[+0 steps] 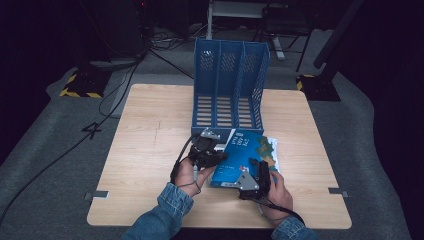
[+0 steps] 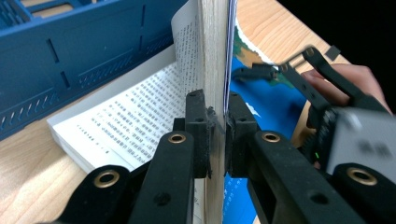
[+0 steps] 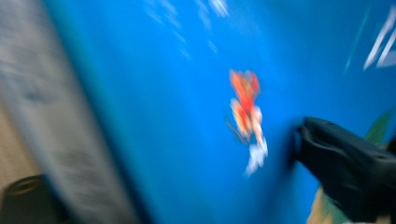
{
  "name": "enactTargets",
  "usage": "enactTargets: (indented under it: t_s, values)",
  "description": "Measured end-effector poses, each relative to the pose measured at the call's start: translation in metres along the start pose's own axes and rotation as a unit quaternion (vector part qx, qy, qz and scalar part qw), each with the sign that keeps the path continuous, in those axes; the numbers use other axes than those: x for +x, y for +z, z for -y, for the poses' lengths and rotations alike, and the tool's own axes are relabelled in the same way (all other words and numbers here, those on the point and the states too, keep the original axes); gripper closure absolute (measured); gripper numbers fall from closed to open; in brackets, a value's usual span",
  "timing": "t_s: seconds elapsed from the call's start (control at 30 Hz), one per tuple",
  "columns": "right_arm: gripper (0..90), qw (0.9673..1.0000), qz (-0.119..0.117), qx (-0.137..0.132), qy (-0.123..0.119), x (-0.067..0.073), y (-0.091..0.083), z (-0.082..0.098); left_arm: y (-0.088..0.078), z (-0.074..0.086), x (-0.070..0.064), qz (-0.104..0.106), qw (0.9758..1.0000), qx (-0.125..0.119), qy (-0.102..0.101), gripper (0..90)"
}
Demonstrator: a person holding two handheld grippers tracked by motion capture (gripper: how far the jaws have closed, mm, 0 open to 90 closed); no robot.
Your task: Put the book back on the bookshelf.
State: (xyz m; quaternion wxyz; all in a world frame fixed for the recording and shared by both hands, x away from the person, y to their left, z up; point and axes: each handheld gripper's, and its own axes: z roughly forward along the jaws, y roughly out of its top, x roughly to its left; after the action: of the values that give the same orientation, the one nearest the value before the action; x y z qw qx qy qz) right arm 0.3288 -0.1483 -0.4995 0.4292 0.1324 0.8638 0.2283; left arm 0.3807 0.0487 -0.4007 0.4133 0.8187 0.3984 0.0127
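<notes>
A blue-covered book (image 1: 247, 150) lies on the wooden table (image 1: 150, 150) in front of a blue file rack (image 1: 230, 85). My left gripper (image 1: 220, 156) is at the book's left edge. In the left gripper view it (image 2: 217, 112) is shut on the front cover and a sheaf of pages, held up on edge, with printed pages (image 2: 135, 116) lying open beneath. My right gripper (image 1: 261, 165) is at the book's near right corner, its jaws standing apart over the cover's edge (image 2: 285, 70). The right gripper view is blurred, with the blue cover (image 3: 187, 93) close up between the jaws.
The file rack (image 2: 70, 46) has three upright compartments open toward the person and stands just behind the book. Bare tabletop lies to the left and right of the book. Cables and stand bases lie on the grey floor beyond the table.
</notes>
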Motion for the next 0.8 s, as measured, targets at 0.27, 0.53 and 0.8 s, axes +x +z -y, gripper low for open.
enactTargets:
  t_s: [0.27, 0.53, 0.8]
  values:
    - [28.9, 0.9979, 0.037, 0.003, -0.053, 0.014, -0.002, -0.006, 0.003, 0.002, 0.003, -0.003, 1.0000, 0.008, 0.000, 82.0]
    - [50.6, 0.9941, 0.054, 0.004, -0.094, 0.014, -0.012, -0.008, 0.002, 0.003, 0.015, 0.000, 0.9997, -0.001, -0.024, 79.2]
    - [59.6, 0.9942, 0.045, -0.002, -0.098, 0.001, -0.025, -0.014, 0.004, 0.012, 0.039, 0.019, 0.9970, -0.002, -0.075, 62.9]
